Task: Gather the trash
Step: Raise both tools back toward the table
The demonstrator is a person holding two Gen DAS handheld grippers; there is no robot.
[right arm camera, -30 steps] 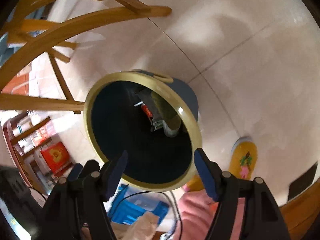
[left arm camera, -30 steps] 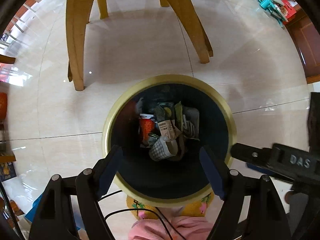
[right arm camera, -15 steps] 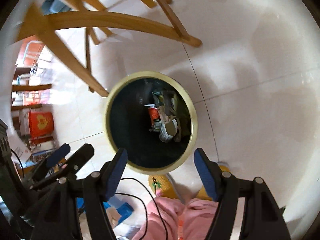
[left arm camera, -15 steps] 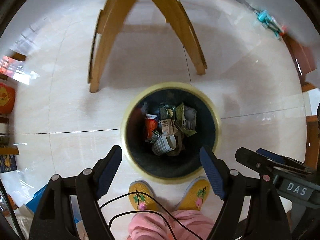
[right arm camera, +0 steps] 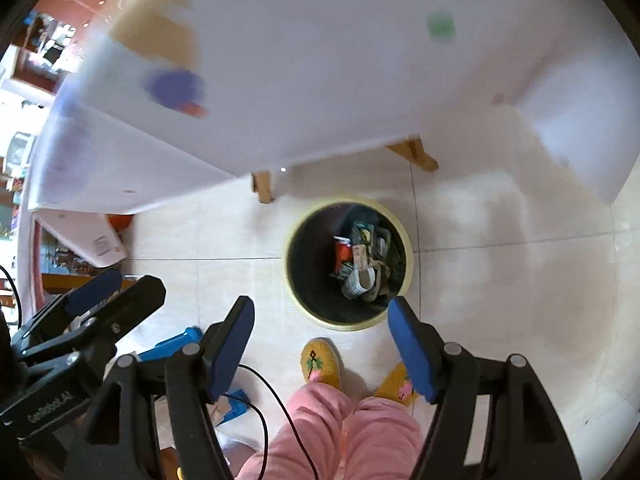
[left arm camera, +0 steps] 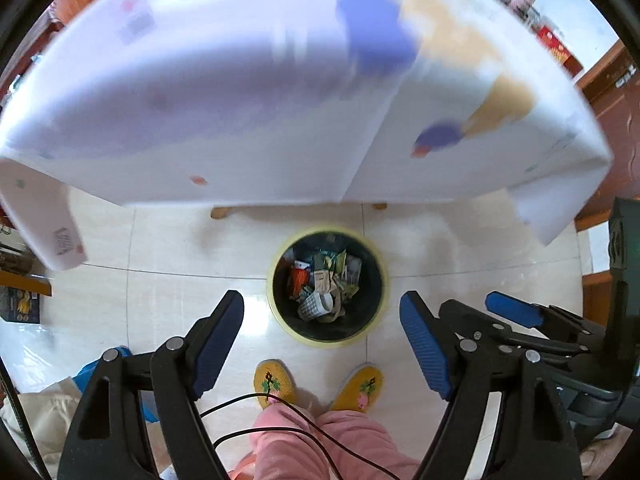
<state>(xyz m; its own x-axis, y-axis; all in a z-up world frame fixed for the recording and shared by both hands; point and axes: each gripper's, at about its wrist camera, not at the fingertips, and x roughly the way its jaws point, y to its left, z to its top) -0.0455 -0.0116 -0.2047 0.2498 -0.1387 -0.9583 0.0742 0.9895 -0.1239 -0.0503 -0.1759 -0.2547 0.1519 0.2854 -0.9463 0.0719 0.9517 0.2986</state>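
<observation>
A round dark trash bin with a yellow rim [left arm camera: 276, 312] stands on the tiled floor, and also shows in the right wrist view [right arm camera: 404, 236]. It holds mixed trash [left arm camera: 324, 284], among it wrappers and a checked paper cup [right arm camera: 360, 280]. My left gripper [left arm camera: 322, 344] is open and empty, high above the bin. My right gripper [right arm camera: 320, 344] is open and empty, also high above it. The right gripper shows at the right of the left wrist view [left arm camera: 520, 320], and the left gripper at the left of the right wrist view [right arm camera: 92, 304].
A table with a white cloth [left arm camera: 240, 100] bearing blurred coloured items fills the upper part of both views [right arm camera: 360, 60]. Its wooden legs [right arm camera: 262, 186] stand behind the bin. The person's yellow slippers [left arm camera: 274, 380] and pink trousers [right arm camera: 352, 432] are just in front of the bin.
Both grippers have risen well above the bin, which now looks much smaller. The table top has come into view. Both stay open and empty.
</observation>
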